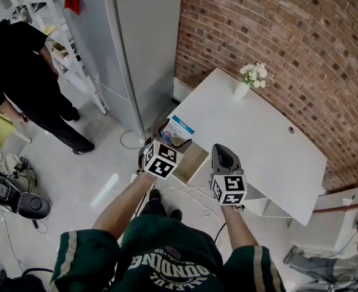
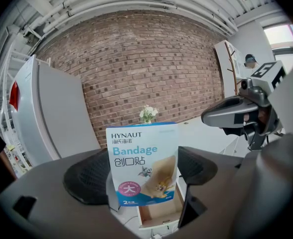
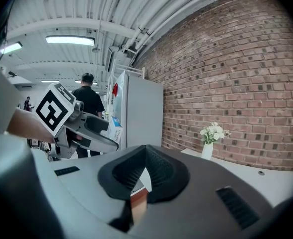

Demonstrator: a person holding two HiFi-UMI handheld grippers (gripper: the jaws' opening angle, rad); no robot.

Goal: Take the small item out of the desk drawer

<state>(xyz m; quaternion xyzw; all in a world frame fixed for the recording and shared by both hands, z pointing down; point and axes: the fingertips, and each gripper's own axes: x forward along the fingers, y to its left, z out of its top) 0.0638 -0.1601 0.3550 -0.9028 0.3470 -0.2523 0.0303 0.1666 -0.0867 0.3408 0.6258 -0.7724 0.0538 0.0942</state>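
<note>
My left gripper (image 2: 141, 180) grips the bandage box (image 2: 142, 153) upright at centre frame, clear above the open drawer (image 2: 161, 214) to get it out, while my right gripper (image 3: 144, 172) hangs clenched, empty.

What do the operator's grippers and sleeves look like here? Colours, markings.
The left gripper and right gripper have matching grey moulded bodies and black ribbed pads. Each carries a white cube printed with black square markers. The person wears a dark green short-sleeved jersey with pale lettering, and the sleeves have a pale stripe.
</note>
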